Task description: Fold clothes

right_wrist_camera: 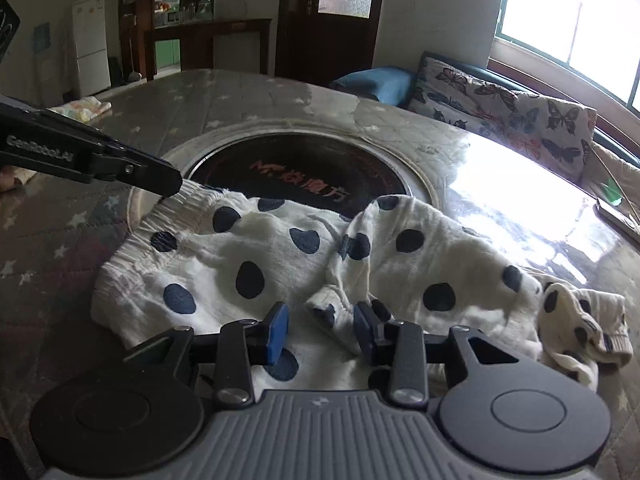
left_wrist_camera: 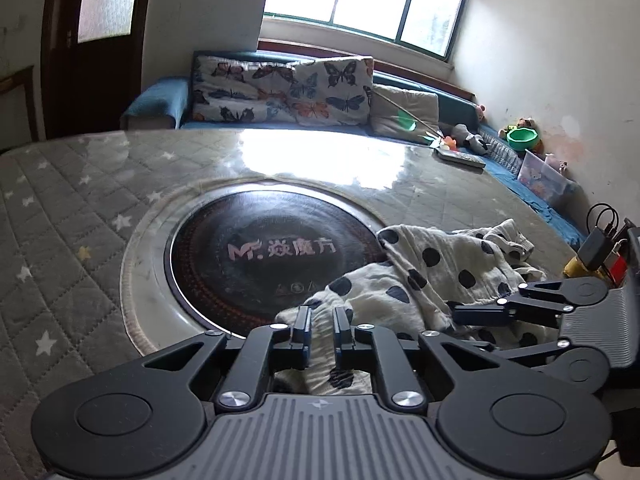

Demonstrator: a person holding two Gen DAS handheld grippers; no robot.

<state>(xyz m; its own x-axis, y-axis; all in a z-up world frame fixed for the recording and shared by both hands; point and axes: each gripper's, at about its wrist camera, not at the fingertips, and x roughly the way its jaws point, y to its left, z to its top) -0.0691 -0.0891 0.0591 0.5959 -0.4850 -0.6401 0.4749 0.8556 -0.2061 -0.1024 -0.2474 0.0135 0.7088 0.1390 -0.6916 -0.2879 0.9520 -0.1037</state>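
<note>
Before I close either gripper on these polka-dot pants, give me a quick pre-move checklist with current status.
1. Left gripper open, fabric between its fingers: ok.
2. Right gripper open, a fold of cloth in the gap: ok.
3. Polka-dot pants spread flat: not ok, bunched in the middle, with the right leg crumpled.
4. Left gripper at the elastic waistband: ok in the right wrist view; whether it touches, cannot tell.
5. Grippers apart from each other: ok.
6. Pants wholly on the quilted table cover: cannot tell; the near edge is hidden.
</note>
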